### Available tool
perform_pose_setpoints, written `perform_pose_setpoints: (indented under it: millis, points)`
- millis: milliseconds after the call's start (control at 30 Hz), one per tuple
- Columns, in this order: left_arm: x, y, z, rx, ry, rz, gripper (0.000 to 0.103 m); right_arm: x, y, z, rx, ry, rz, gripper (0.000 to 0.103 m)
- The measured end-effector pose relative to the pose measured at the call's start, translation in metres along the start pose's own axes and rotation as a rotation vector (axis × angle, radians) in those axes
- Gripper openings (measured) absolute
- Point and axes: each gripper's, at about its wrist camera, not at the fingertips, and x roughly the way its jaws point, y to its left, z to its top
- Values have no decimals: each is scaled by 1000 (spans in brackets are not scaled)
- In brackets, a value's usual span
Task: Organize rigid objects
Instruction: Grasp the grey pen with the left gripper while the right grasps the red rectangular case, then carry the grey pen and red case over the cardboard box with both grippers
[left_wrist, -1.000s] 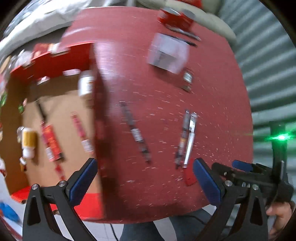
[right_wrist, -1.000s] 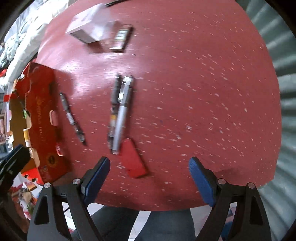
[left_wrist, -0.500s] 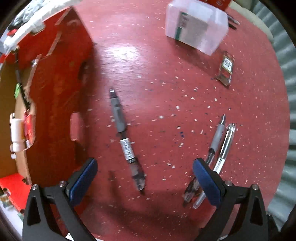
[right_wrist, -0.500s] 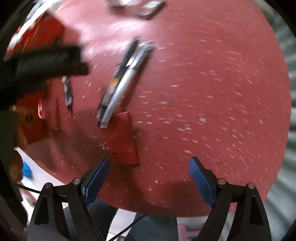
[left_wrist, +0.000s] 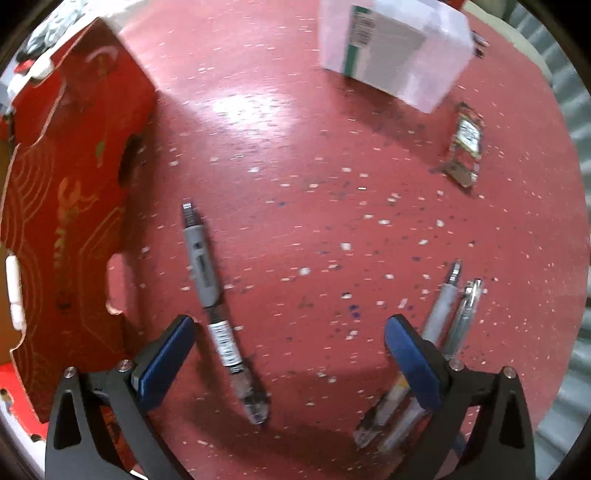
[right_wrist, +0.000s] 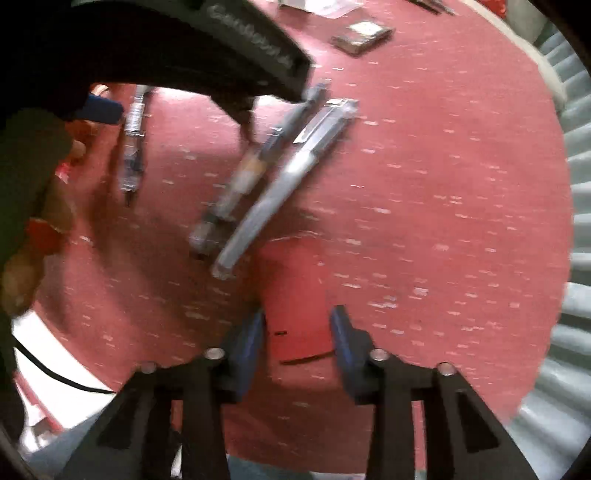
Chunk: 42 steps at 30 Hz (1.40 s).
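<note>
My left gripper hangs open, pointing down over the red speckled table. A grey pen lies between its fingers, close to the left pad and untouched. Two more pens lie side by side, partly behind the right finger. In the right wrist view my right gripper is closing its jaws on a flat red block, and the blue pads meet its two sides. The pen pair lies just beyond the block.
A red cardboard box stands at the table's left edge. A clear plastic box and a small sachet lie at the far side. The left gripper's black body and a hand fill the right view's upper left.
Both grippers have come down nearer the table. The left one shifted from the box to over the grey pen. The right one's jaws narrowed from wide open onto the red block.
</note>
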Motion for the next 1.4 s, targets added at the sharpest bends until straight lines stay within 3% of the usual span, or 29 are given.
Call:
perform_pose_setpoints:
  millis: [100, 267, 500, 567, 600, 633, 700, 800, 900, 1067, 1400]
  points:
    - [1, -4, -3, -2, -21, -18, 103, 1, -15, -2, 44, 16, 57, 36]
    - [-2, -6, -14, -2, -80, -21, 103, -1, -11, -1, 23, 24, 54, 36]
    - [1, 3, 9, 3, -21, -24, 99, 1, -30, 5, 19, 29, 63, 36]
    - [-6, 2, 11, 19, -19, -26, 85, 2, -32, 9, 20, 36, 65, 36]
    - [-9, 0, 19, 35, -22, -28, 68, 3, -33, 11, 16, 42, 66, 36]
    - [-14, -2, 19, 59, -26, -28, 40, 6, -33, 13, 12, 47, 66, 36]
    - [-17, 0, 18, 93, 3, -48, 11, 9, -32, 15, 11, 60, 70, 36]
    - [-17, 13, 12, 66, 69, -118, 10, 10, -38, 15, 33, 80, 94, 36]
    - [-27, 22, 2, 86, 82, -185, 10, 2, -49, 10, 73, 76, 121, 36]
    - [-51, 32, -15, 136, 72, -261, 10, -12, -72, -1, 141, 71, 157, 36]
    - [-102, 37, -37, 236, 17, -326, 10, -44, -121, -4, 294, 16, 214, 36]
